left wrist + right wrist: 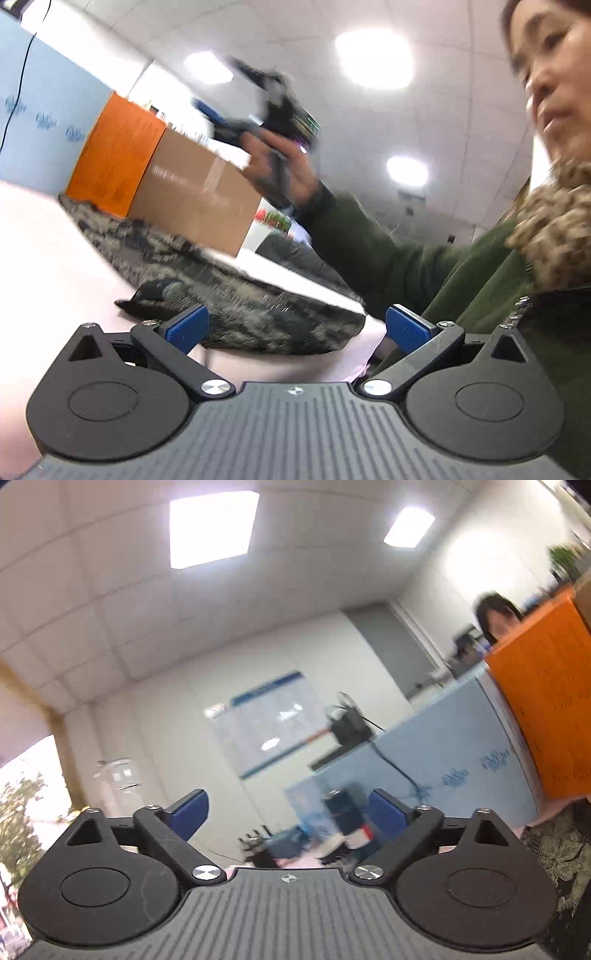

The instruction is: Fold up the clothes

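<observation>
Camouflage garment [229, 295] lies on the pale table [48, 258], its length running from centre frame toward upper left. Left gripper [295, 328], spread and empty, sits just before its near edge; right gripper [288, 812], likewise spread, is raised well clear.

Both wrist views tilted ceilingward

Black claw [297, 328] — blue pads [186, 326], silver screws; green sleeve [373, 251], leopard scarf [554, 221].
</observation>
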Demonstrator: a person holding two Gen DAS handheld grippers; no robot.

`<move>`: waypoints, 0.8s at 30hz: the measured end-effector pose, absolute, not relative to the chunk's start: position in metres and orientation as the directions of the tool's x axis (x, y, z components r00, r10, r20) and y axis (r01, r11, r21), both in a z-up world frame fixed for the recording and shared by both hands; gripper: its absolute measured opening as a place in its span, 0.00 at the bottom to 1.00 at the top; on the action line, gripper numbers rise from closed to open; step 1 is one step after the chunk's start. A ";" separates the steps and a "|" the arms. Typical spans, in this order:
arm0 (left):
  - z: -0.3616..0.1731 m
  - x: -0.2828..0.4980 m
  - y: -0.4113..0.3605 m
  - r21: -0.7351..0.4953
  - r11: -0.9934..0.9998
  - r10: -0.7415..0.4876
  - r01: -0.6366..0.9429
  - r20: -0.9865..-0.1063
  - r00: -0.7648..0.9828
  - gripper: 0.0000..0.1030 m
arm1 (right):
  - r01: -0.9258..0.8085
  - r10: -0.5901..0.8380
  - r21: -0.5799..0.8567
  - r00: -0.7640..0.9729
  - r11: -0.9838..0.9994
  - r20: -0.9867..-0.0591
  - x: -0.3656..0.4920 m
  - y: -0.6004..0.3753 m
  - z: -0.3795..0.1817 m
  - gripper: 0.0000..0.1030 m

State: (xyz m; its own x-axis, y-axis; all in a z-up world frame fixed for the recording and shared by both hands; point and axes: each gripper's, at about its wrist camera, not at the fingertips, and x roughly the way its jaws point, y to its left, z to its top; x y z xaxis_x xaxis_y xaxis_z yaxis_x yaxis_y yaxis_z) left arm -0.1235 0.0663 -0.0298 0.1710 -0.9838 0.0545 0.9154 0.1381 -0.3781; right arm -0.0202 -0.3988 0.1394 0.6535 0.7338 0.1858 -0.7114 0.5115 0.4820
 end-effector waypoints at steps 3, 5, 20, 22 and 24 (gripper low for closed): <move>-0.025 -0.112 0.060 -0.477 0.275 -0.948 0.835 0.010 0.318 1.00 | -0.700 0.722 0.358 0.685 0.618 0.093 -0.093 -0.396 0.127 0.98; -0.022 -0.102 0.054 -0.542 0.369 -0.908 0.755 -0.038 0.417 1.00 | -0.659 0.683 0.235 0.729 0.715 -0.034 -0.136 -0.378 0.105 0.98; -0.007 -0.094 -0.035 -0.426 0.674 -0.737 0.603 -0.330 0.590 0.03 | -0.650 0.595 -0.158 0.751 0.743 -0.287 -0.241 -0.269 -0.044 0.97; 0.000 -0.108 -0.033 -0.397 0.661 -0.748 0.637 -0.275 0.605 0.03 | -0.672 0.620 -0.154 0.733 0.724 -0.281 -0.243 -0.268 -0.046 0.97; 0.013 -0.123 -0.036 -0.319 0.638 -0.769 0.701 -0.230 0.596 0.03 | -0.699 0.648 -0.146 0.709 0.700 -0.278 -0.246 -0.266 -0.046 0.97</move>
